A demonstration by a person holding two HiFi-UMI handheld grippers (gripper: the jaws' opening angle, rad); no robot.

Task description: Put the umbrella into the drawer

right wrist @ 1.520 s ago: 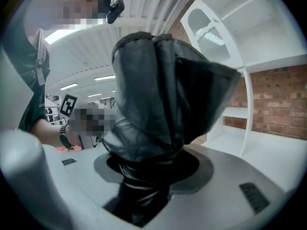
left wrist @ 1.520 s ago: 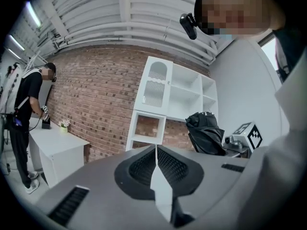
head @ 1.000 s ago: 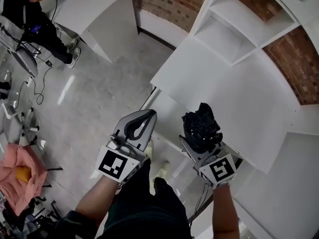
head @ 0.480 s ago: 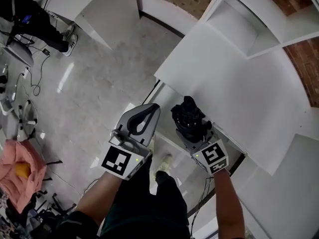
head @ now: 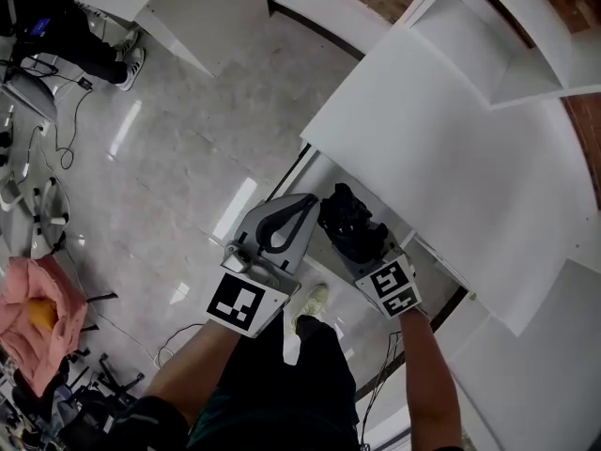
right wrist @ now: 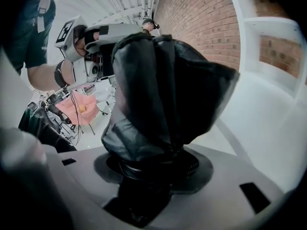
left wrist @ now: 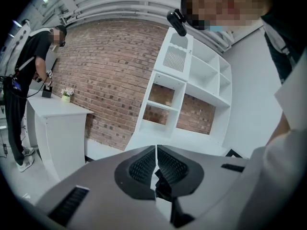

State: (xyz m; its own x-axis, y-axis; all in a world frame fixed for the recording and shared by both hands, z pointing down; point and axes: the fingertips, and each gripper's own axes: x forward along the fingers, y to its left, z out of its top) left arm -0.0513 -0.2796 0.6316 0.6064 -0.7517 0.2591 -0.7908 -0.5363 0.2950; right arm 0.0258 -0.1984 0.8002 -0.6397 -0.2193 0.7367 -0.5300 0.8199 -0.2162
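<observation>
A folded black umbrella (head: 346, 222) sticks out of my right gripper (head: 362, 249), which is shut on its lower end. In the head view it hangs at the front edge of the white desk (head: 451, 158), over the pulled-out white drawer (head: 317, 173) below that edge. In the right gripper view the umbrella (right wrist: 163, 90) fills the middle and hides the jaws of the right gripper (right wrist: 153, 169). My left gripper (head: 308, 203) is shut and holds nothing, close to the umbrella's left side. In its own view the left gripper (left wrist: 156, 152) points at the brick wall and shelves.
A white shelf unit (head: 507, 36) stands behind the desk against a brick wall. Another white counter (head: 188, 7) is at the upper left, with a person (head: 47, 26) beside it. Cables (head: 66, 158) and a pink cloth (head: 38, 318) lie at the left. My shoe (head: 313, 301) is below the drawer.
Both grippers have moved left and forward together. The umbrella has gone from over the desk top to the desk's front edge above the drawer, still held by the right gripper.
</observation>
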